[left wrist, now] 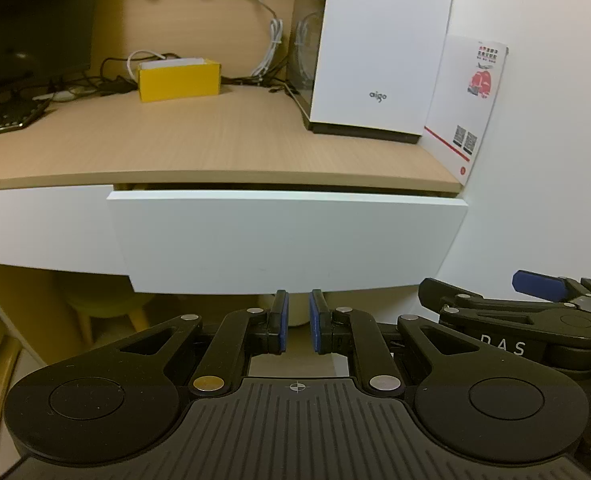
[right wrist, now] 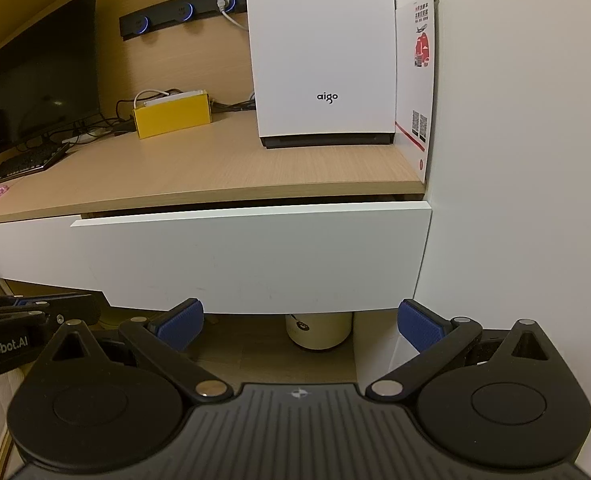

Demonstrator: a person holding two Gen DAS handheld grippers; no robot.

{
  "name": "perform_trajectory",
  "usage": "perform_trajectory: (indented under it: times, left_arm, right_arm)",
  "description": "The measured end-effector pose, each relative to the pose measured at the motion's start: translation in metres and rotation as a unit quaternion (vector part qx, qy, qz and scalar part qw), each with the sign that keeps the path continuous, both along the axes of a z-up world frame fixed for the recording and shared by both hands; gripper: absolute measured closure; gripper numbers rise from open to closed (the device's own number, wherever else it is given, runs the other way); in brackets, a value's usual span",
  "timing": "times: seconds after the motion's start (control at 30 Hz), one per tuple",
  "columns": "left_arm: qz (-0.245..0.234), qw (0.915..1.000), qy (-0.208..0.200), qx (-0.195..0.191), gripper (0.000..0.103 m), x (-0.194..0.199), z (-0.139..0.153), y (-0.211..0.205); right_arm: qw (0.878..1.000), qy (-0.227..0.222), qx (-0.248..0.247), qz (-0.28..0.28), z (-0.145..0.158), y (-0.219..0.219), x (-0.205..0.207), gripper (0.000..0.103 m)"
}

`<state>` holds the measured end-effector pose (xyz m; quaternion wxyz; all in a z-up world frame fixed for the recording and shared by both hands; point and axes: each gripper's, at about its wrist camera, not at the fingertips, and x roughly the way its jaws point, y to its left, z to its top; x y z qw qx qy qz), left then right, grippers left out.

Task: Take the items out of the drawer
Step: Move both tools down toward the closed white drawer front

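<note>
The white drawer front (left wrist: 287, 240) sits under the wooden desktop (left wrist: 215, 140), pulled out a crack, with a dark slit along its top edge. Its contents are hidden. My left gripper (left wrist: 298, 320) is shut with nothing between its blue pads, just below the drawer's bottom edge near the middle. In the right wrist view the same drawer front (right wrist: 251, 256) fills the centre. My right gripper (right wrist: 299, 316) is wide open and empty, low in front of the drawer's right half. One of its blue pads (left wrist: 539, 282) shows at the right of the left wrist view.
A white aigo unit (right wrist: 323, 52), a yellow box (right wrist: 171, 114), a dark monitor (right wrist: 39, 68), a keyboard (right wrist: 27, 162) and cables stand on the desktop. A leaflet (right wrist: 419, 72) leans on the white wall (right wrist: 515, 160) at the right. A cream bin (right wrist: 319, 330) stands under the desk.
</note>
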<state>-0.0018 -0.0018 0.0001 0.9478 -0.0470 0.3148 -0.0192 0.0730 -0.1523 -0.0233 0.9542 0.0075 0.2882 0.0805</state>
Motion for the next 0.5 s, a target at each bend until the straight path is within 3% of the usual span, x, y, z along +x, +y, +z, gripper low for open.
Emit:
perform_trajectory:
  times: [0.5]
  left_arm:
    - [-0.002, 1.0, 0.001, 0.0, 0.089, 0.0037, -0.0007, -0.0075]
  right_arm:
    - [1.0, 0.001, 0.001, -0.005, -0.0019, -0.003, 0.0015, 0.0]
